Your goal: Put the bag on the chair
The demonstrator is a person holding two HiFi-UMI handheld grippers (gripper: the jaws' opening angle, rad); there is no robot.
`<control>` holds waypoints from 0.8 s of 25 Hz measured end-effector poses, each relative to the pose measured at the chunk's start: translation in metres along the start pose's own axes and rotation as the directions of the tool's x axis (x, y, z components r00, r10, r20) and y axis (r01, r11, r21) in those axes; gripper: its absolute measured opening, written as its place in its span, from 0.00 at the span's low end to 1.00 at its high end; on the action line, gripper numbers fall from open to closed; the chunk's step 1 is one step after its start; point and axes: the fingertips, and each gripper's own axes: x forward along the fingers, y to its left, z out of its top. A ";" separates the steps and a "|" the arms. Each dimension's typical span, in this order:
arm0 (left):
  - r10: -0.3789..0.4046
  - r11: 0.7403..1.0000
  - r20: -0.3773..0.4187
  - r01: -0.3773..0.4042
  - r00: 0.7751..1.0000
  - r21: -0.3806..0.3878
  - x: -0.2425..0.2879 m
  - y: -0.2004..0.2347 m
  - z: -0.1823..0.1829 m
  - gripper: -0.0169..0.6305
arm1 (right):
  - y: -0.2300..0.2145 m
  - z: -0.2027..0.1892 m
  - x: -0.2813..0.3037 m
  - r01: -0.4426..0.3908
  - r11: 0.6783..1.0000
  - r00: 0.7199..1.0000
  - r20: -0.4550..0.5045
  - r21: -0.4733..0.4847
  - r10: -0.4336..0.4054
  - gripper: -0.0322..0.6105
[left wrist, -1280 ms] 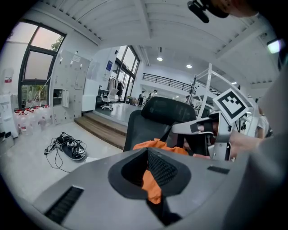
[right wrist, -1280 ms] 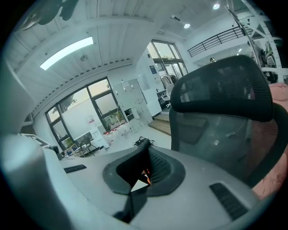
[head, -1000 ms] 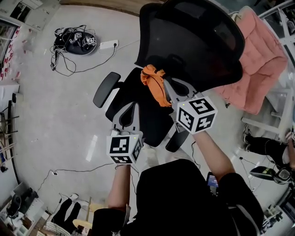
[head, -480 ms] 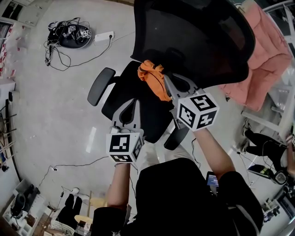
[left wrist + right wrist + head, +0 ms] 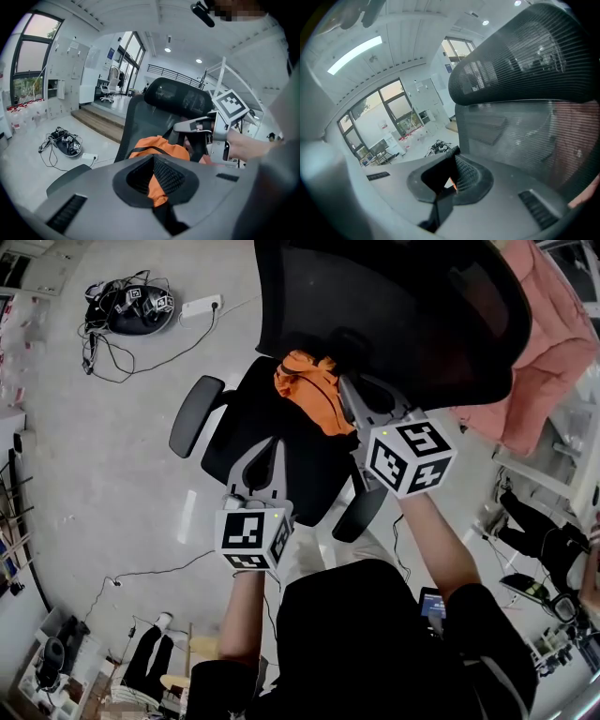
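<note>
Floor (image 5: 94, 474) of pale grey, cables (image 5: 103, 343) lying on it, surrounds the black chair (image 5: 309, 474), where the orange bag (image 5: 305, 390) hangs over the seat, right gripper (image 5: 349, 395) jaws clamped on it, left gripper (image 5: 264, 448) jaws together and empty, both unchanged from a second ago.

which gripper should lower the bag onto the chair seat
Right. The right gripper is shut on the orange bag over the chair seat; the left gripper sits short of it, jaws together.

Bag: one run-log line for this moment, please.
bag: orange, over chair seat by backrest | right gripper: shut on bag | left gripper: fingers together, clear of bag | release: not yet
</note>
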 end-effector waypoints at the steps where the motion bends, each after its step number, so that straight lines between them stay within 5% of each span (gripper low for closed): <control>1: -0.002 1.000 -0.003 0.002 1.000 0.001 0.002 -0.001 -0.001 0.05 | -0.003 0.000 0.000 0.004 1.000 1.000 0.001 0.002 -0.004 0.05; 20: -0.045 0.998 -0.052 0.047 0.998 0.030 0.042 0.004 -0.010 0.05 | -0.053 -0.020 0.017 0.122 0.993 0.992 0.023 0.007 -0.122 0.05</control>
